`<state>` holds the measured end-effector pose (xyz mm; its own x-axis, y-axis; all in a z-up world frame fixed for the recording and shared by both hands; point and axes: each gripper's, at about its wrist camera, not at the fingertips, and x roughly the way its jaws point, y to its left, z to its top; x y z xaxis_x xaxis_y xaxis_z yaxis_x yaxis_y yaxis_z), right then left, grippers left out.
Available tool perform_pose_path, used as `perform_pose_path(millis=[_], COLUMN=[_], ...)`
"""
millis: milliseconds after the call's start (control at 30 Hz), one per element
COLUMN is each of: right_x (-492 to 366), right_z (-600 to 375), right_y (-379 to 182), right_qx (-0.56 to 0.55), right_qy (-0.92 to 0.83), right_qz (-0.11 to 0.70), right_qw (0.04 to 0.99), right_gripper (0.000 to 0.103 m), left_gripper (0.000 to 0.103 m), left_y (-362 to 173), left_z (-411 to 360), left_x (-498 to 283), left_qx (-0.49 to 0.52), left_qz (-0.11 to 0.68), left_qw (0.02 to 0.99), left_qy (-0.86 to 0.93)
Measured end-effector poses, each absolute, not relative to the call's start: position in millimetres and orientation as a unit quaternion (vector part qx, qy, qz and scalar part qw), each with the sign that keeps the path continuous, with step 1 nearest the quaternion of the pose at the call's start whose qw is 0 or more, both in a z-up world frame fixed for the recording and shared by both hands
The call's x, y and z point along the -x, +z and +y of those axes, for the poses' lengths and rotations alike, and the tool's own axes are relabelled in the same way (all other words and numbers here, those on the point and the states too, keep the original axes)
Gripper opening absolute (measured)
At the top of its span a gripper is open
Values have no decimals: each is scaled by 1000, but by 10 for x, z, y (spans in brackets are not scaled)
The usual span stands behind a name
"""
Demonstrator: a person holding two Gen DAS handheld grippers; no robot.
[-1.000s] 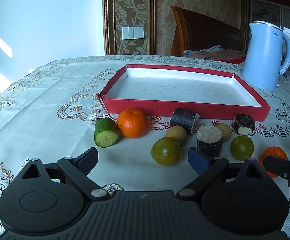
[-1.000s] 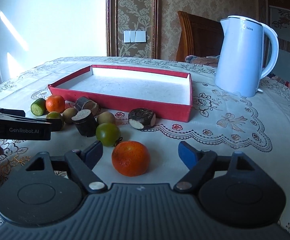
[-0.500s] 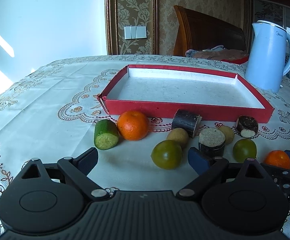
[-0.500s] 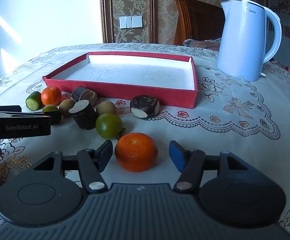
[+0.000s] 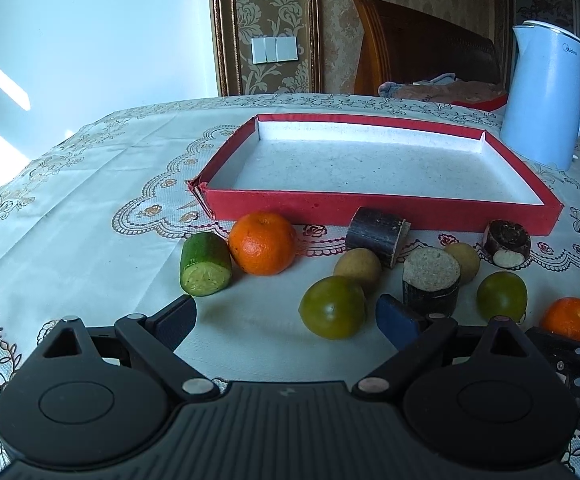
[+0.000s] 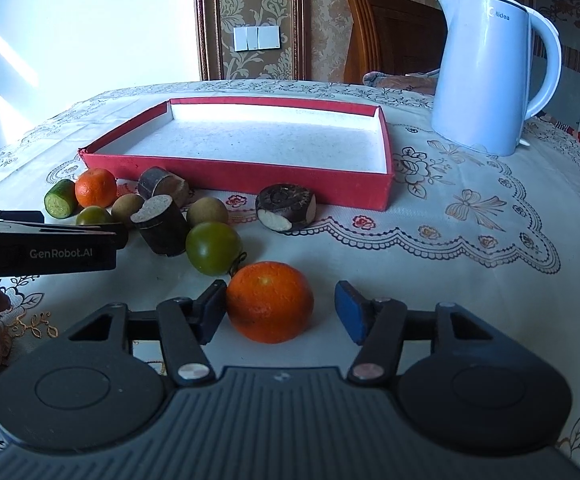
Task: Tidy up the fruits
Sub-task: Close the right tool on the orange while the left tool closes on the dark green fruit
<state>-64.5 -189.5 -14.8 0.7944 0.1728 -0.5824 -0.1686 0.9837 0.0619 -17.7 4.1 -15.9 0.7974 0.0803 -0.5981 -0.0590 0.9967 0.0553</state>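
Left gripper [image 5: 286,322]: jaws released, wide apart, nothing between them; it hovers low over the surface [image 5: 90,216] near the green fruit [image 5: 333,307], placed as a second ago. Cucumber piece [image 5: 206,264] and far orange [image 5: 262,242] lie before the red tray [image 5: 369,216], which holds nothing yet. Right gripper [image 6: 280,312]: jaws closing, narrower than a second ago, near orange [image 6: 270,307] between them; left pad touches it, right pad short of it. Judgement: grasp nearly complete, first fruit about to go to the tray.
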Motion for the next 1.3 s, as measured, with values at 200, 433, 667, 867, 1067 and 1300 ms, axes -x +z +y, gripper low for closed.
perform_pose_path(millis=[200, 433, 667, 867, 1067, 1300], right_x=[648, 652, 651, 656, 654, 653], right_z=[-1886, -1872, -1876, -1890, -1917, -1934], right_y=[-150, -147, -148, -149, -148, -152], right_qx=[-2, 4, 2, -1, -9, -16], right_qy=[85, 82, 82, 81, 84, 86], right_qz=[308, 308, 308, 308, 307, 306], right_qw=[947, 948, 948, 948, 948, 948], right_gripper=[56, 56, 55, 55, 55, 55], left_gripper=[97, 97, 97, 97, 97, 97], left_y=[-172, -175, -171, -171, -176, -178], left_z=[68, 80, 87, 89, 98, 84], left_x=[136, 129, 150, 166, 174, 170], left_qx=[-9, -4, 1, 5, 5, -2], left_qz=[325, 326, 322, 323, 322, 322], left_qw=[945, 945, 946, 946, 946, 946], left_qy=[42, 40, 38, 31, 30, 34])
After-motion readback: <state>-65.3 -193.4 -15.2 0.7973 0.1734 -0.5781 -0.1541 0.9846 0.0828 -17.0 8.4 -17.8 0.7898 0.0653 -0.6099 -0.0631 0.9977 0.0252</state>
